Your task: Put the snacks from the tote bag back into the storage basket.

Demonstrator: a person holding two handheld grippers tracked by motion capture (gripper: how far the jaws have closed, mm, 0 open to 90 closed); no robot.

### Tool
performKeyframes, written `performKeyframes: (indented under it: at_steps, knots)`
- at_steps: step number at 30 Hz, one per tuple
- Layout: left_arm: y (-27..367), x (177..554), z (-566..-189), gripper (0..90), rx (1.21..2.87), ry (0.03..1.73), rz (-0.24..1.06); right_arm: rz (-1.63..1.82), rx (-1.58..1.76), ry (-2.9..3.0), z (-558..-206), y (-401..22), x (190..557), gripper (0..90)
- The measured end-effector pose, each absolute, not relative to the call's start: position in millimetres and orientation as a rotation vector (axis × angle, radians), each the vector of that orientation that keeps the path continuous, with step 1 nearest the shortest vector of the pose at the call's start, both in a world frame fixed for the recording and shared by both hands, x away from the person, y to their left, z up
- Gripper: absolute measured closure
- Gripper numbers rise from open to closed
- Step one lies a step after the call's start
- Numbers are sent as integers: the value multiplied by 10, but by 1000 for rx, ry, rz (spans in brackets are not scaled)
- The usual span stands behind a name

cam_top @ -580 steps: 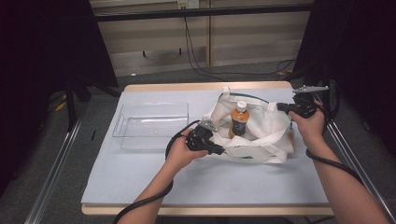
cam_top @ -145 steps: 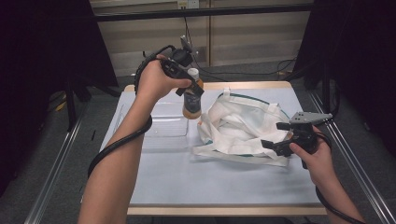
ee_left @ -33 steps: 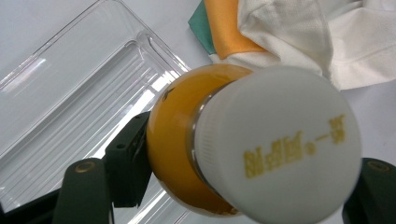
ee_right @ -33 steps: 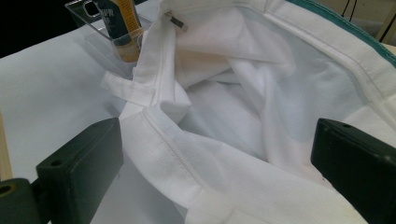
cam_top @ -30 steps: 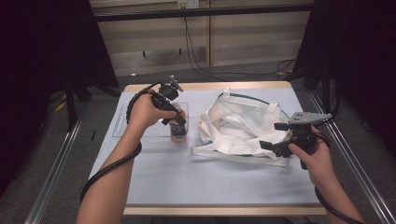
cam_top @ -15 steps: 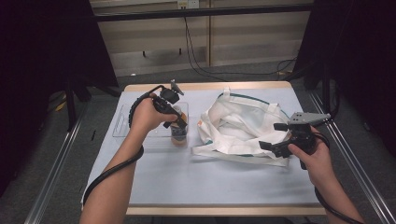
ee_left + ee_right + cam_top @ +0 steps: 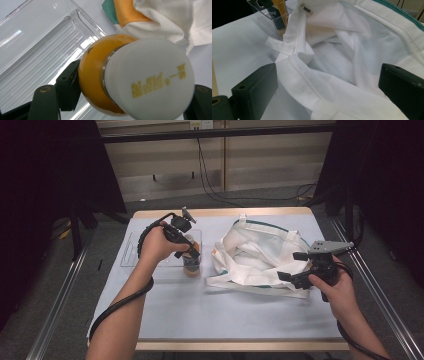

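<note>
A bottle of orange drink point(image 7: 191, 263) with a white cap point(image 7: 150, 80) stands upright at the right end of the clear plastic tray point(image 7: 150, 251). My left gripper point(image 7: 187, 251) is shut on the bottle's shoulder point(image 7: 93, 75) just under the cap, one black pad on each side. Whether the bottle's base rests on the tray I cannot tell. My right gripper point(image 7: 291, 266) is open at the near right edge of the white cloth bag point(image 7: 255, 251). In the right gripper view the bag's mouth point(image 7: 342, 50) gapes between my wide jaws, which do not press it.
The bag has a green rim and an orange patch point(image 7: 127, 12) and lies just right of the tray point(image 7: 37, 50). The table top point(image 7: 225, 315) is covered in pale blue-white cloth, bare in front. Cables trail from both grippers.
The bottle, once in the bag, was lifted out by my left gripper and carried left. Over the last second it sank slightly at the tray's right end. My right gripper stayed still.
</note>
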State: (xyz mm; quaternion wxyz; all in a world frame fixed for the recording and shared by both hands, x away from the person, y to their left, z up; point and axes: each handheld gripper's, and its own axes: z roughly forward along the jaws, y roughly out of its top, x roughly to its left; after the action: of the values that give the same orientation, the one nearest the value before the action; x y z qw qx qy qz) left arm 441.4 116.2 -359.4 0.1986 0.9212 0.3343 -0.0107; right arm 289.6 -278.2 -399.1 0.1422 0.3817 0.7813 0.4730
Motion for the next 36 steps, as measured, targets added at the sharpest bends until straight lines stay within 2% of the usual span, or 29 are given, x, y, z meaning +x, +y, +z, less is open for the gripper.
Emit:
performKeyframes:
  at_steps: [13,19,25,36]
  knots:
    - [1247,4399,-3622,293,2549,917,-27,1374,1096,2241,-3964,-2814,2894,23]
    - [1318,4358,-3631,193,2480,941,-15,1372,1090,2239,-3928,-2780,2880,23]
    - [1434,4282,-3638,146,2444,934,-25,1375,1070,2236,-3883,-2735,2863,23]
    - [1622,4198,-3720,134,2381,946,-29,1370,1069,2247,-3891,-2737,2842,23]
